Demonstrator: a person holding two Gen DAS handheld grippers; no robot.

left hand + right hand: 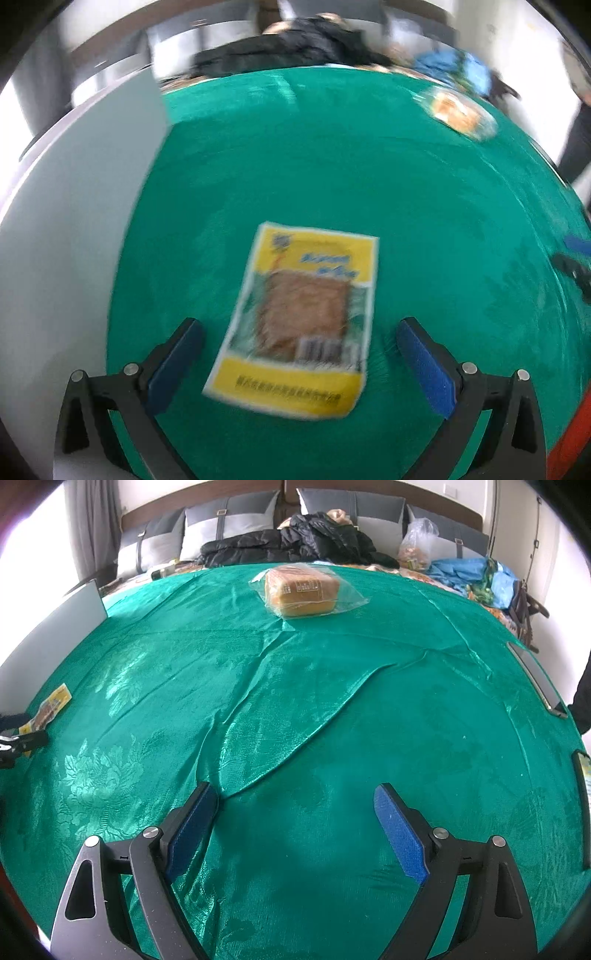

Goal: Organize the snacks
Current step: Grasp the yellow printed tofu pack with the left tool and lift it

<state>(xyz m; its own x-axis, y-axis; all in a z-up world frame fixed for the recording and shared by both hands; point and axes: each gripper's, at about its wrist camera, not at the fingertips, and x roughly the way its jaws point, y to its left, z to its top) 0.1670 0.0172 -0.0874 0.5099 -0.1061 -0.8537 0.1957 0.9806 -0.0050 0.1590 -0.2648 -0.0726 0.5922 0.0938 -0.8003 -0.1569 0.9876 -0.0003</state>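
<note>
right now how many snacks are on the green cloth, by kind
flat yellow packet: 1
bagged bread: 1
total: 2
both lie on the cloth, far apart; neither tool holds one

- We are seeing a glossy green tablecloth (295, 709), satin-like with woven flowers.
- We are noticing clear, shiny plastic wrapping the bread loaf (301, 590).
- We are viewing a slick yellow snack packet (295, 321).
- We are seeing matt black gripper fingers (155, 871) with rough blue pads (400, 834).
</note>
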